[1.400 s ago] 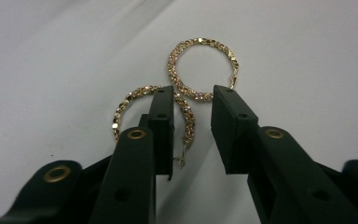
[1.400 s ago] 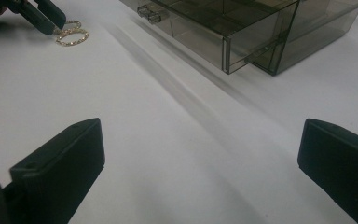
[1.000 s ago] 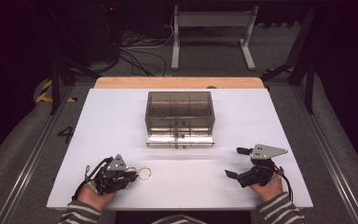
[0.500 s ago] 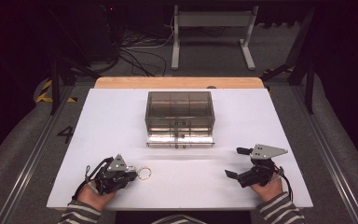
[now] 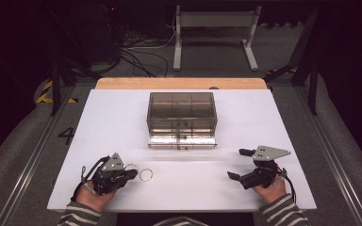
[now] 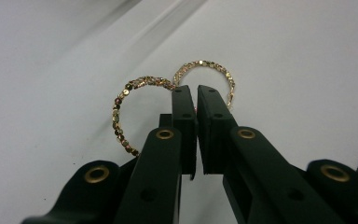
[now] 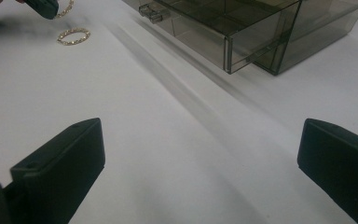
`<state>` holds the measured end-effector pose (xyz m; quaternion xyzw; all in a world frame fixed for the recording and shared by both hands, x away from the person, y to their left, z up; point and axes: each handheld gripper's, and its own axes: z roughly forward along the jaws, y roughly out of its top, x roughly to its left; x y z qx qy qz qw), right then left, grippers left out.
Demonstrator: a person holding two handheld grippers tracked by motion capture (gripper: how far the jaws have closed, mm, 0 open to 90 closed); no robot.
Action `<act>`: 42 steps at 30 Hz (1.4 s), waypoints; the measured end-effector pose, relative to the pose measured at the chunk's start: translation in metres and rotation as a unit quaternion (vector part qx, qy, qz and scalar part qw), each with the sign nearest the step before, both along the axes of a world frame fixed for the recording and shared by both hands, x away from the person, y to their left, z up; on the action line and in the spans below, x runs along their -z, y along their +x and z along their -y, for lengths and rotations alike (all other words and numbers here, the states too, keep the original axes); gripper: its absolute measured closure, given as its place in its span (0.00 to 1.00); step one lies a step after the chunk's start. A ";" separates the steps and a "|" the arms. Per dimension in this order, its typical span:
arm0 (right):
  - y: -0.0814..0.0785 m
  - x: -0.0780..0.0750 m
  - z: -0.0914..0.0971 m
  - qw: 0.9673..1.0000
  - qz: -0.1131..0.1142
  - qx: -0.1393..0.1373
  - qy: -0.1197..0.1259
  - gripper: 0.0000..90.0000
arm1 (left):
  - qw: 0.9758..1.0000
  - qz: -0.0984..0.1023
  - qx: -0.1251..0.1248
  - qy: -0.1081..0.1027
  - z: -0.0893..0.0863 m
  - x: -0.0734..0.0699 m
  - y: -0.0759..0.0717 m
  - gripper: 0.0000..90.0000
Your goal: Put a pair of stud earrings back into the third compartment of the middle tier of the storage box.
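Observation:
Two gold beaded hoops lie on the white table top (image 5: pixel 202 188) at front left. My left gripper (image 5: pixel 133 173) (image 6: pixel 196 88) lies low over the table, its jaws shut on the rim of the nearer hoop (image 6: pixel 121 116) (image 5: pixel 131 166). The second hoop (image 6: pixel 214 70) (image 5: pixel 145 174) rests flat just beyond the jaw tips, touching or nearly touching the first. My right gripper (image 5: pixel 236 164) (image 7: pixel 200 140) stands open at front right with nothing between its fingers. From the right gripper view the free hoop (image 7: pixel 73 35) and the left gripper (image 7: pixel 42 7) appear far off.
A smoky clear drawer box (image 5: pixel 181 110) (image 7: pixel 307 28) stands mid-table, its bottom drawer (image 5: pixel 183 141) (image 7: pixel 205 28) pulled out toward me. A wooden strip (image 5: pixel 181 83) borders the table's far edge. Dark floor and cables lie beyond.

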<state>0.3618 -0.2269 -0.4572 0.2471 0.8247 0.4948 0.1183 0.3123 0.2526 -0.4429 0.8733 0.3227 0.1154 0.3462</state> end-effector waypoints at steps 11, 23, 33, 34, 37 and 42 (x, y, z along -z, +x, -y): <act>0.000 0.000 -0.001 1.000 0.000 0.001 -0.003 0.02 | 1.000 0.001 0.003 -0.010 -0.003 -0.007 0.001 0.96; -0.001 0.000 -0.001 1.000 0.002 -0.003 -0.005 0.02 | 1.000 -0.007 0.018 -0.008 0.012 -0.025 0.011 0.96; -0.001 0.000 -0.002 1.000 0.002 -0.004 -0.006 0.02 | 0.999 0.000 0.043 -0.023 0.030 -0.048 0.025 0.96; -0.001 0.000 -0.002 1.000 0.002 -0.004 -0.006 0.02 | 0.999 0.002 0.046 -0.024 0.032 -0.050 0.027 0.96; -0.001 0.000 -0.002 1.000 0.002 -0.004 -0.007 0.02 | 0.998 0.004 0.050 -0.028 0.036 -0.057 0.032 0.96; -0.001 0.001 -0.002 1.000 0.001 -0.006 -0.007 0.02 | 0.998 0.003 0.058 -0.038 0.044 -0.062 0.041 0.96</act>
